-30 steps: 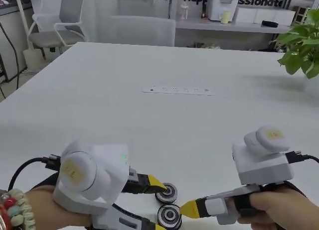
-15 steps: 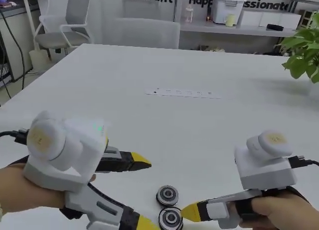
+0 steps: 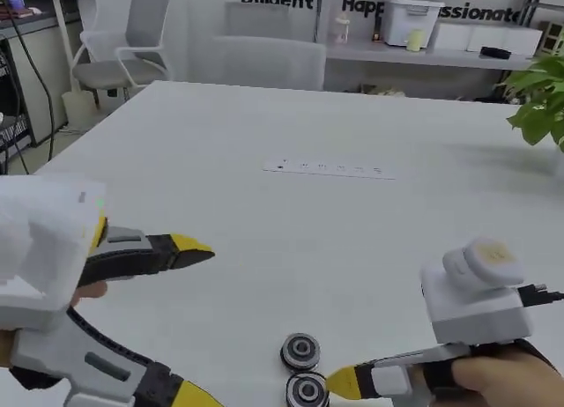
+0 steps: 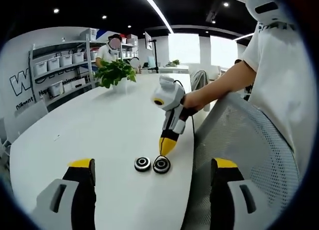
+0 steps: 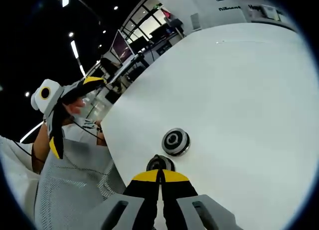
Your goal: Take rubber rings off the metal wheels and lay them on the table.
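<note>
Two small round metal wheels with black rubber rings (image 3: 300, 351) lie near me on the white table (image 3: 308, 222). My right gripper (image 5: 160, 175), jaws pressed together, points just beside the nearer wheel (image 5: 160, 163). My left gripper (image 3: 198, 323) hangs wide open on the left. I judge no ring is off yet; next I must pin that wheel and pry.

Two wheels are set just beside each other near the surface's (image 3: 352, 240) near edge, the far wheel (image 3: 300, 351) behind the near wheel (image 3: 307, 390). The right gripper (image 3: 339, 381) is held just right of the near wheel, the left gripper (image 3: 211, 325) well to the left. A socket strip (image 3: 326, 168) is laid mid-surface, farther back; a plant (image 3: 542, 99) is placed far right.
</note>
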{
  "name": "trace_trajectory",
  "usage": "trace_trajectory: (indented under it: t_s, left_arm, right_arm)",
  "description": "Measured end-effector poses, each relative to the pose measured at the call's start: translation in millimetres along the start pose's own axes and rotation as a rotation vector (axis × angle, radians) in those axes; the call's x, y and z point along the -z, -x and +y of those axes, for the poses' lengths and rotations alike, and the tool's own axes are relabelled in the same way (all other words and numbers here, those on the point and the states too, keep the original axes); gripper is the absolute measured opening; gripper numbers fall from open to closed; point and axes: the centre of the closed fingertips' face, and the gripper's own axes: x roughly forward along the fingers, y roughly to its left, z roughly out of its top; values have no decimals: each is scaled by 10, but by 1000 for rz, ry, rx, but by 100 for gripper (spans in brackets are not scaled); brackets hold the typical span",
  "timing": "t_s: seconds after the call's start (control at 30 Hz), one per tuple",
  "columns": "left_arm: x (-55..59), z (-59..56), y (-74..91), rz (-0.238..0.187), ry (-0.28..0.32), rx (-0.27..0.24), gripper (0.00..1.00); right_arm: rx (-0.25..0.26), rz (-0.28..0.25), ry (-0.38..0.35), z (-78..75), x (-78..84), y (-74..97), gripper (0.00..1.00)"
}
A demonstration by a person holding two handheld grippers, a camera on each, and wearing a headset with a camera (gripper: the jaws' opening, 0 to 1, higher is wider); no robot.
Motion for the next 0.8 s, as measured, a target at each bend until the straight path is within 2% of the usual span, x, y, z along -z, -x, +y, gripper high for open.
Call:
trace_trajectory:
  t_s: [0.17,0.4,0.57,0.7,0.8]
  left_arm:
    - [0,38,162,-13,17,-45,99]
    - [60,46,295,-29,37,-100,99]
    - [209,20,334,-28,79,-128,99]
    - [328,-49,309,-15,109,-121,99]
    - [368,-85,291,-15,114,-121,99]
  right_arm:
    - [-2,-2,1,0,-2,4,0]
    - [-1,-4,0,1,-2,8,0]
    - [-2,-4,-1,4,-2,11,0]
    - [-2,-5,-1,7,0,14,0]
    - [-1,-4,1,8,-1,18,0]
